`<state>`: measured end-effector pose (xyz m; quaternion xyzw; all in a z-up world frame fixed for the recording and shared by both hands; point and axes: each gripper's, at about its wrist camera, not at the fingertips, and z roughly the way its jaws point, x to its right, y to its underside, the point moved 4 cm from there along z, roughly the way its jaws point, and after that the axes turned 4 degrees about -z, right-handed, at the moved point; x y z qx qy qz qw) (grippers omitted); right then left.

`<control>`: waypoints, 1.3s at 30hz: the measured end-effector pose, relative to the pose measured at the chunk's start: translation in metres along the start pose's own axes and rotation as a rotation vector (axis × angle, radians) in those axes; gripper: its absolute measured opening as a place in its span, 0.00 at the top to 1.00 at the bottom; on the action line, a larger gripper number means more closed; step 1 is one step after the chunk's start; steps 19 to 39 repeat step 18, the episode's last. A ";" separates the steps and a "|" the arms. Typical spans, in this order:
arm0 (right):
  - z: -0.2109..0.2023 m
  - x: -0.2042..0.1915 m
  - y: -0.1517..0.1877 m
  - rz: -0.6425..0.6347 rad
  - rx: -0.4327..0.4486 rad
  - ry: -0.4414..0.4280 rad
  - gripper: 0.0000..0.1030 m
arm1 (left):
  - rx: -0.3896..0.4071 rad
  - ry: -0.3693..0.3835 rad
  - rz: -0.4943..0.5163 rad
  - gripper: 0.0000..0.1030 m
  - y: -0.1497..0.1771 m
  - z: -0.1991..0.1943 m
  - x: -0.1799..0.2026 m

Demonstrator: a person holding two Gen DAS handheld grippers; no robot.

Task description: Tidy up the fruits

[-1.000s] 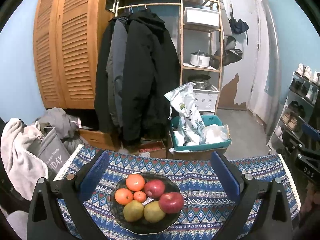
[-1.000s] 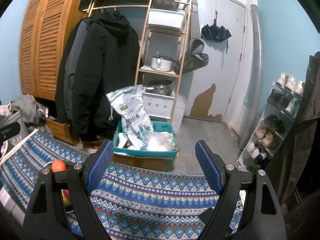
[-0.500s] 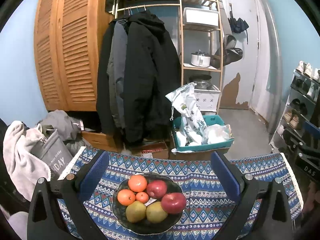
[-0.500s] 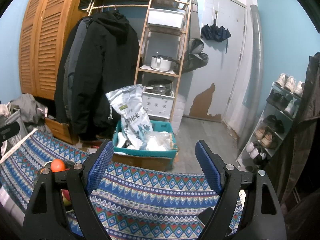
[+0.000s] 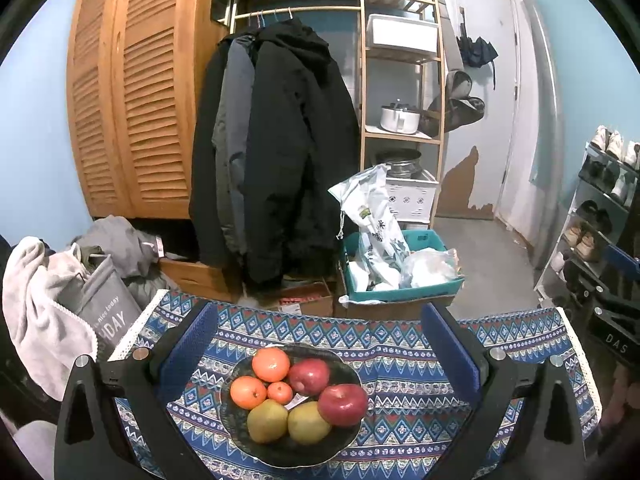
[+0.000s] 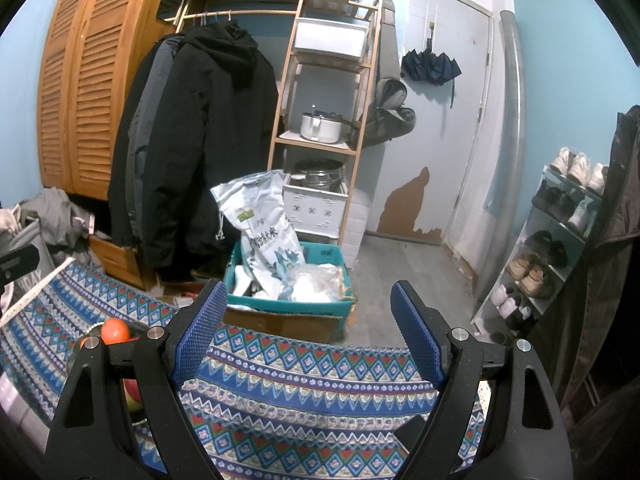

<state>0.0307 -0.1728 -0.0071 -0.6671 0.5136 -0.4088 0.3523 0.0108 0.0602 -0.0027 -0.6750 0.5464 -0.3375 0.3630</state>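
A dark plate (image 5: 244, 440) sits on a blue patterned tablecloth (image 5: 400, 364). It holds three oranges (image 5: 271, 364), two red apples (image 5: 343, 405) and two green-brown pears (image 5: 267, 421). My left gripper (image 5: 316, 334) is open and empty, hovering above and just behind the plate, its blue pads on either side. My right gripper (image 6: 308, 320) is open and empty over the cloth (image 6: 280, 376), to the right of the plate. In the right wrist view only an orange (image 6: 115, 330) and part of an apple (image 6: 132, 392) show behind the left finger.
Beyond the table's far edge stand a teal crate (image 5: 400, 284) with bags, hanging black coats (image 5: 276, 152), a wooden shelf with pots (image 5: 400, 120) and a laundry pile (image 5: 60, 288) at left. A shoe rack (image 6: 560, 240) stands at right.
The left gripper has drifted slightly up and back, so the plate sits a little lower in its view. The right gripper has barely moved.
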 end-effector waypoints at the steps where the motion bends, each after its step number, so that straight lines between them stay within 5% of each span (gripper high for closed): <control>1: 0.000 0.000 0.000 0.000 0.000 0.000 0.20 | -0.001 0.000 0.000 0.01 0.000 0.000 0.000; 39: 0.000 0.001 0.000 0.000 0.000 -0.001 0.20 | -0.002 0.005 0.001 0.01 0.001 0.001 0.004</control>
